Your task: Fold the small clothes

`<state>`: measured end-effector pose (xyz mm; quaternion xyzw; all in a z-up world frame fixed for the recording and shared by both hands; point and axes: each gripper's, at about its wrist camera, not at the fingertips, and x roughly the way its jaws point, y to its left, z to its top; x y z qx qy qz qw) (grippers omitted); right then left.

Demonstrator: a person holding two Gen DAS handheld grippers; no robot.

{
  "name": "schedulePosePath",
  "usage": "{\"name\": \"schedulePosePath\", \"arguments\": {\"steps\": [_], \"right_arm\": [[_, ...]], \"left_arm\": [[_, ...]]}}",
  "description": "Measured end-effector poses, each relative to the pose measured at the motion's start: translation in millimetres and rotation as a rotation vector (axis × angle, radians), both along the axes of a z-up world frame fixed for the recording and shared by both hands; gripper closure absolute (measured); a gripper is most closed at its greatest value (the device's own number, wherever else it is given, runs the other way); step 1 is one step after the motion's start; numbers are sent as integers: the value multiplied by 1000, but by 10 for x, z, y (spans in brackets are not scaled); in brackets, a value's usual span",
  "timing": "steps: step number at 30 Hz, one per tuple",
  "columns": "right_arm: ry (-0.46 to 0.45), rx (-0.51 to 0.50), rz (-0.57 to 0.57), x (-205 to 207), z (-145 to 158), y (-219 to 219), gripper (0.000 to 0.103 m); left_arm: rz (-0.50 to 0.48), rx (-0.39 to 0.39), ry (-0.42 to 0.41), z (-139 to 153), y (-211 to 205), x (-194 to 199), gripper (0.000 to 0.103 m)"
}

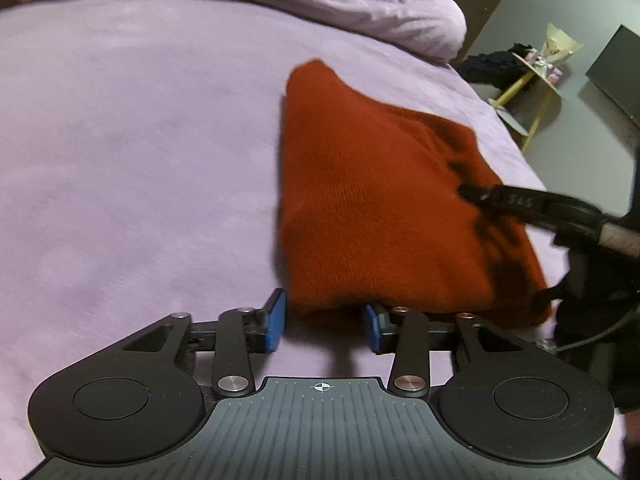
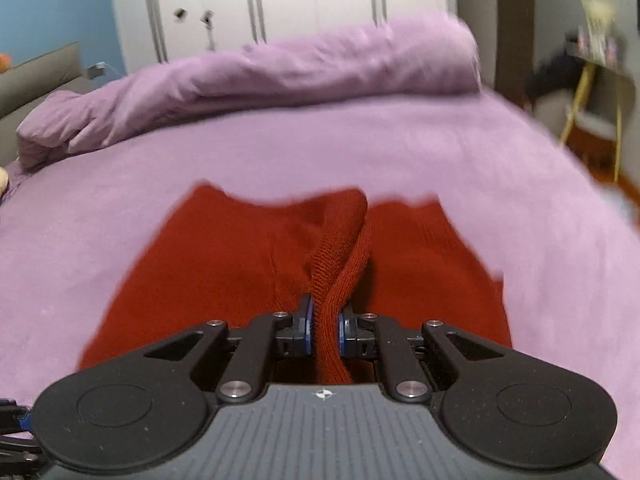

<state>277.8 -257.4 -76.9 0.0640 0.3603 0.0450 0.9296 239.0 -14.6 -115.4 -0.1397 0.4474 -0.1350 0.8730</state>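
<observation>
We are working on a bed covered with a lilac sheet [image 1: 120, 140], where a rust-red knitted garment [image 1: 360, 200] is lying near the right edge, well below the bunched lilac duvet [image 2: 280, 76] at the far end. Our right gripper [image 2: 325, 328] is pinching a raised fold of the knit, its blue pads [image 2: 306, 322] pressing tightly on the cloth from both sides. Our left gripper [image 1: 326, 326] is sitting at the near edge of the garment with its jaws apart, one blue pad [image 1: 276, 326] beside the cloth and the other partly under it, not clamping it.
</observation>
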Motion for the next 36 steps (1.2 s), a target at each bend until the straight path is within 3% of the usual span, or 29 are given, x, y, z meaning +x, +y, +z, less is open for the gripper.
{"name": "schedulePosePath", "arguments": {"steps": [3, 6, 8, 9, 11, 12, 14, 17, 20, 25, 27, 28, 29, 31, 36], "right_arm": [[18, 169, -26, -1, -86, -257, 87], [61, 350, -64, 45, -106, -419, 66], [61, 379, -61, 72, -135, -381, 61], [58, 336, -49, 98, -127, -304, 62], [32, 183, -18, 81, -63, -108, 91], [12, 79, -3, 64, 2, -9, 92], [-53, -18, 3, -16, 160, 21, 93], [-103, -45, -33, -132, 287, -119, 93], [-94, -137, -68, -157, 240, -199, 93], [-53, -162, -115, -153, 59, -369, 92], [-60, -199, -135, -169, 16, -380, 86], [-64, -197, -160, -196, 22, -402, 72], [-68, -174, -195, -268, 59, -480, 64], [-87, -23, -248, -502, 130, -657, 60], [-51, 390, -288, -1166, 46, -999, 59]], "left_arm": [[3, 22, -6, -34, -31, 25, 62], [-1, 34, -14, -37, -46, 7, 62], [-1, 57, -20, -27, -89, -8, 63], [-2, 69, -23, -16, -113, -15, 62], [4, 86, -27, 12, -146, -29, 58], [9, 91, -26, 24, -148, -33, 57], [12, 101, -28, 62, -167, -37, 56], [6, 105, -44, 104, -175, -64, 52], [-6, 93, -38, 124, -217, -82, 52], [-13, 98, -32, 109, -314, -89, 52], [-8, 84, -17, 103, -304, -68, 52], [-3, 80, -13, 106, -288, -64, 52], [-2, 78, -14, 110, -274, -64, 52], [-3, 74, -18, 118, -259, -54, 52], [7, 64, -14, 98, -290, -54, 53]]}}
